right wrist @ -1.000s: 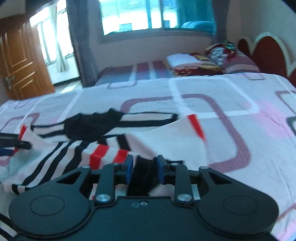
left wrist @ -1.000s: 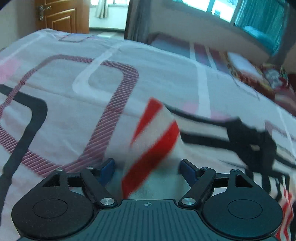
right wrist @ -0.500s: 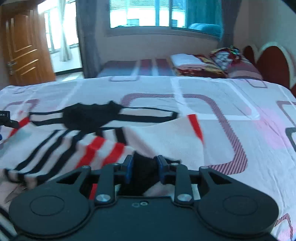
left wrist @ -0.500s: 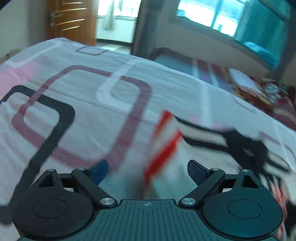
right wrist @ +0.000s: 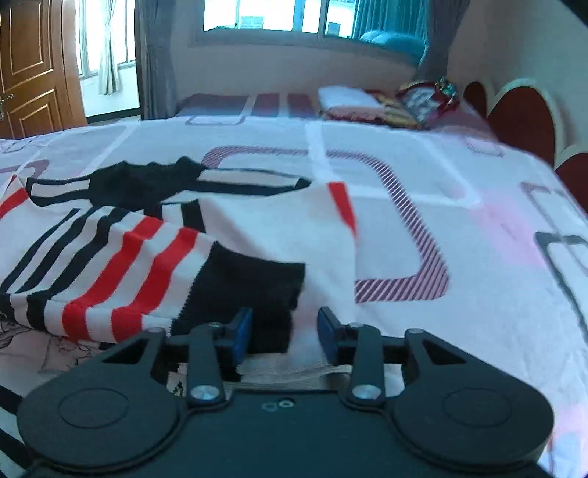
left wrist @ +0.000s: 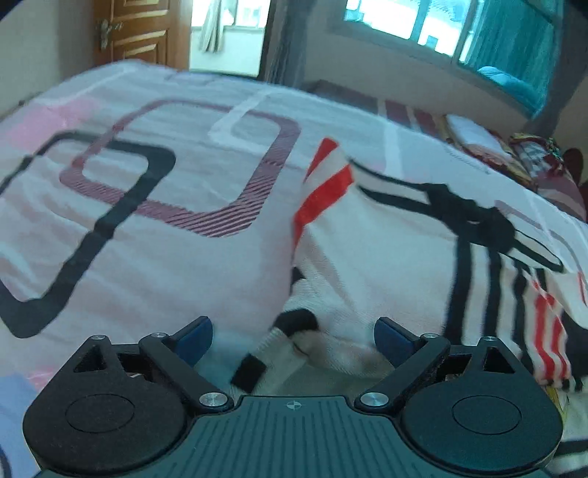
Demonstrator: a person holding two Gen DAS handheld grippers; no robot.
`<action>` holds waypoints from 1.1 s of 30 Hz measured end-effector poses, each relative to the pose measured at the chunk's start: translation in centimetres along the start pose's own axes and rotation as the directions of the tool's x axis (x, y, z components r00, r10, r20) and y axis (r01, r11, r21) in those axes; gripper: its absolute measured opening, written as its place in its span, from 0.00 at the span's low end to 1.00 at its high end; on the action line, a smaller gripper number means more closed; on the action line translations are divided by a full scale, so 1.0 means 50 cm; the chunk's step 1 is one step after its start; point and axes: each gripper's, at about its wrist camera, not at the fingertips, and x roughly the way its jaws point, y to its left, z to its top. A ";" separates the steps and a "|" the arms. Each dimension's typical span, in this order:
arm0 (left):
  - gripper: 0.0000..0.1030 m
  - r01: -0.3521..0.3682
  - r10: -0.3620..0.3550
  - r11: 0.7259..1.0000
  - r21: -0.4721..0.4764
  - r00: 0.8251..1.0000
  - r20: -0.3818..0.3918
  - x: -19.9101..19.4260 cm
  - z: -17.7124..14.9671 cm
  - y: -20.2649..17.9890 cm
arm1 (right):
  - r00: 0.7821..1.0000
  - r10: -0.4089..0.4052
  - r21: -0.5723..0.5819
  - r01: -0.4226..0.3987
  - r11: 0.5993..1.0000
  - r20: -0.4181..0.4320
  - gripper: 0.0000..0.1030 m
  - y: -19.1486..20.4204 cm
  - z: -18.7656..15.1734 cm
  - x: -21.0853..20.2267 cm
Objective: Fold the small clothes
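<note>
Pulling the left gripper (left wrist: 293, 336) back across the bed from where it was a second ago, with more of the patterned bedsheet (left wrist: 147, 239) coming into its view. Spreading its jaws wide, these having just been opening; pressing on nothing, though a crumpled edge of the striped garment (left wrist: 367, 257) is lying loose between the two blue pads (left wrist: 194, 336). No longer lifting the red-striped sleeve (left wrist: 323, 184) up close to the camera as before; leaving it lying out on the sheet, farther from the pads, its tip pointing toward the far side of the bed.

Easing the right gripper (right wrist: 286, 331) open as well, having just been parting jaws that were pinching the black hem (right wrist: 257, 283) a second ago. Keeping that hem between the pads, close against the left-hand one, with a clear gap showing at the other; not clamping it.

Leaving the garment (right wrist: 147, 257), white with red and black stripes, spread on the bedsheet (right wrist: 441, 220) in front of both grippers, its black neckline (right wrist: 147, 180) lying on the far side. Showing a stack of folded bedding (right wrist: 386, 103) beyond the sheet, near the red headboard (right wrist: 522, 117), below a window (right wrist: 264, 14), with a wooden door (left wrist: 136, 33) off to the left.
</note>
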 end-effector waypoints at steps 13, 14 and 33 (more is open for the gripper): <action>0.93 -0.048 0.050 0.997 0.063 0.998 -0.043 -0.004 -0.053 -0.018 | 0.996 0.089 -0.061 -0.091 0.994 -0.025 0.36 0.016 -0.020 0.015; 0.93 -0.036 0.038 0.998 0.050 0.998 -0.044 -0.015 -0.055 -0.019 | 0.996 0.081 -0.063 -0.083 0.995 -0.031 0.36 0.013 -0.019 0.009; 0.93 -0.166 0.167 0.972 0.169 0.986 0.008 -0.101 -0.152 -0.006 | 0.978 0.195 -0.260 -0.209 0.943 -0.077 0.40 0.098 -0.132 -0.102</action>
